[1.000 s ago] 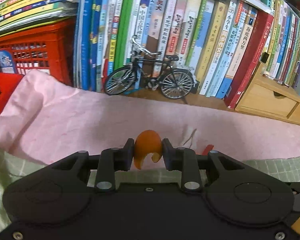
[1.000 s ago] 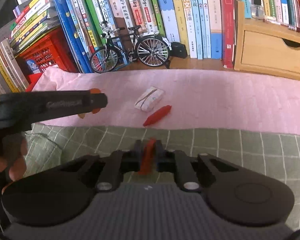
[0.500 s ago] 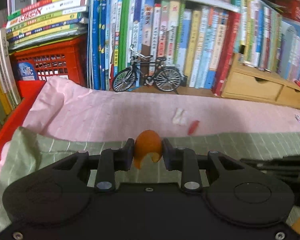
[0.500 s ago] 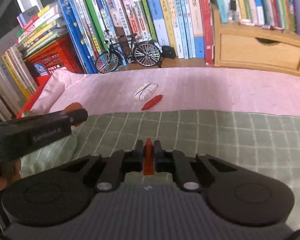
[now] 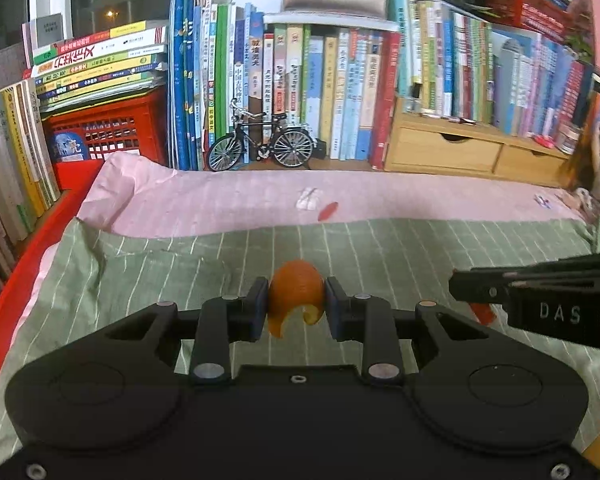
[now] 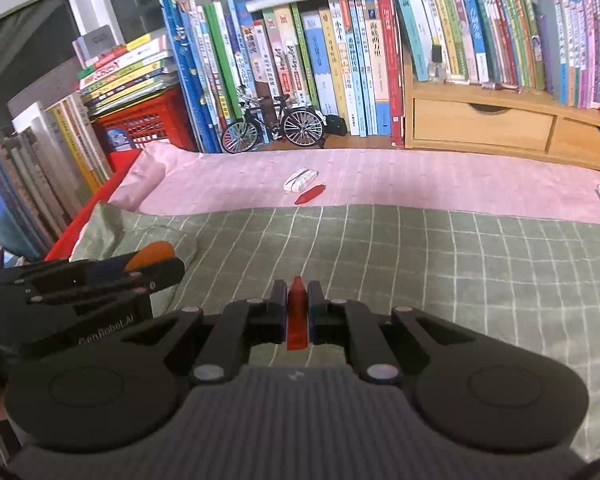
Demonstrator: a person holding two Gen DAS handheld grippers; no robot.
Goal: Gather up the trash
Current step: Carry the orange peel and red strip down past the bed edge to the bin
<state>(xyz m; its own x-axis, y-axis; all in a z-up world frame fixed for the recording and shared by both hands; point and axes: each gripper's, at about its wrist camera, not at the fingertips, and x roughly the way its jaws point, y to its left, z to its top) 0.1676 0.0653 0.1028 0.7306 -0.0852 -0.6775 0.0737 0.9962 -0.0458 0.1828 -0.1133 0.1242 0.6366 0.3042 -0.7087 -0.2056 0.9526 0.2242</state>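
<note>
My left gripper [image 5: 296, 300] is clamped on a curl of orange peel [image 5: 295, 294]; my right gripper [image 6: 298, 304] pinches a red wrapper [image 6: 298, 314], standing on end between the pads. Both hang above the green checked cloth [image 6: 420, 264]. The trash not yet collected lies ahead on the pink cloth [image 6: 420, 176]: a white wrapper [image 6: 300, 179] and a red scrap [image 6: 310, 195] just beside it, long axes slanting up to the right. I judge the right gripper slightly nearer, but both are full.

Books [image 5: 340, 92] packed along back wall; wood drawers [image 5: 476, 152] at rt, red crate [image 5: 108, 136] at lt — dark window [image 6: 28, 44] behind, indoor light.
</note>
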